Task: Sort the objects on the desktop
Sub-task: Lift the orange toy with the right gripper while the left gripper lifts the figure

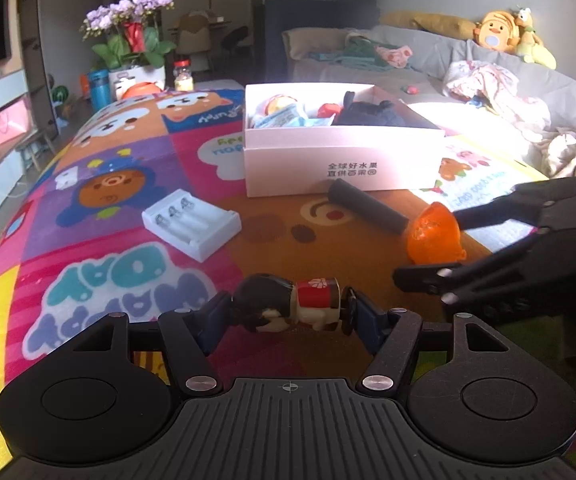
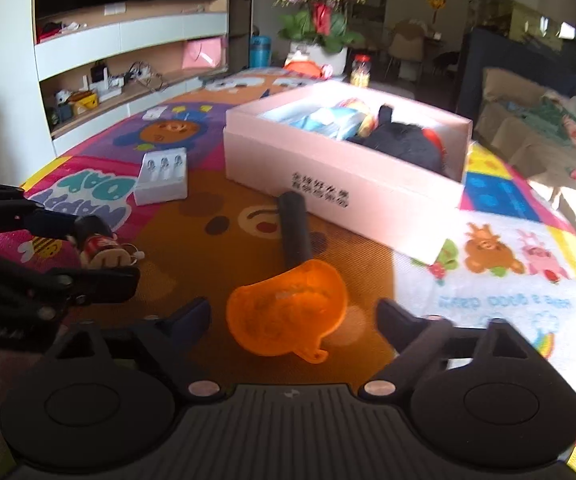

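Note:
A small doll (image 1: 316,298) with dark hair and a red-and-cream body lies sideways on the cartoon mat, and my left gripper (image 1: 288,308) is shut on it, pads at head and feet. The right wrist view shows that gripper (image 2: 103,250) and the doll (image 2: 99,246) at the left edge. An orange translucent funnel (image 2: 283,312) lies between the fingers of my right gripper (image 2: 292,310), which is open with a gap on each side. From the left wrist view, the right gripper (image 1: 428,246) straddles the funnel (image 1: 434,236).
A pink-white open box (image 1: 344,160) holding several items stands mid-mat. A black cylinder (image 1: 368,210) lies in front of it, touching the funnel. A white battery charger (image 1: 191,224) sits to the left. Potted flowers (image 1: 127,36) stand at the far end; a sofa (image 1: 488,92) runs along the right.

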`<action>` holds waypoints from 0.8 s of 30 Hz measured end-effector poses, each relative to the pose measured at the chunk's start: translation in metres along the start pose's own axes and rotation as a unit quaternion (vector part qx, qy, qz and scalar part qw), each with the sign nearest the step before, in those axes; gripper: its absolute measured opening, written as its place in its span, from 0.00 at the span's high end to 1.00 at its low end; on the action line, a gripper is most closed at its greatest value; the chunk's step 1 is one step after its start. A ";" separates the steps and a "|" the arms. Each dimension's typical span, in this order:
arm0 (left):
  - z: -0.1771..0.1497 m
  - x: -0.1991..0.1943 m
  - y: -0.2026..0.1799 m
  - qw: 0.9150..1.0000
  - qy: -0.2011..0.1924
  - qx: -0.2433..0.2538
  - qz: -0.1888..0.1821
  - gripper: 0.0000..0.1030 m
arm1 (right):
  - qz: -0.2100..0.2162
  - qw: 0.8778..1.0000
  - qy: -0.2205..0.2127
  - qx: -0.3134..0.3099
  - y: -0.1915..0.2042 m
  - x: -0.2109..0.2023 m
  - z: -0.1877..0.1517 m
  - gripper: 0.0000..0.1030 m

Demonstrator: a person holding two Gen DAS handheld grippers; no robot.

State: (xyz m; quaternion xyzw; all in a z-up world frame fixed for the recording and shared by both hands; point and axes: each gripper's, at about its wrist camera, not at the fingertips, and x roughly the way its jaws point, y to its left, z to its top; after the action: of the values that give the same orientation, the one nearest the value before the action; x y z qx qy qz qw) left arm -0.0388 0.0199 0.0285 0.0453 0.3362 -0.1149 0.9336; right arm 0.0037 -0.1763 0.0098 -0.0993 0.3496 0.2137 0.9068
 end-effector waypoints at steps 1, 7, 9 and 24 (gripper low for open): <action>0.000 -0.003 0.000 1.000 -0.002 0.000 0.001 0.32 | 0.007 1.000 0.007 0.004 0.000 0.001 0.001 0.40; 0.005 -0.018 -0.003 1.000 -0.023 0.008 0.001 0.32 | 0.002 1.000 -0.014 -0.003 -0.001 -0.035 0.006 0.45; 0.010 -0.024 -0.006 0.999 -0.035 0.013 -0.003 0.32 | 0.009 1.000 -0.029 0.004 -0.005 -0.057 0.012 0.45; 0.146 0.023 -0.035 0.986 -0.157 0.050 -0.039 0.17 | -0.009 0.988 -0.148 0.050 -0.055 -0.146 0.037 0.45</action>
State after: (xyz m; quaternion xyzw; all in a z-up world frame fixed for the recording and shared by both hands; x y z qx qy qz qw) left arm 0.0597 -0.0422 0.1265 0.0598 0.1811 -0.1734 0.9662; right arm -0.0464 -0.2592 0.1380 -0.0243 0.2211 0.2002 0.9542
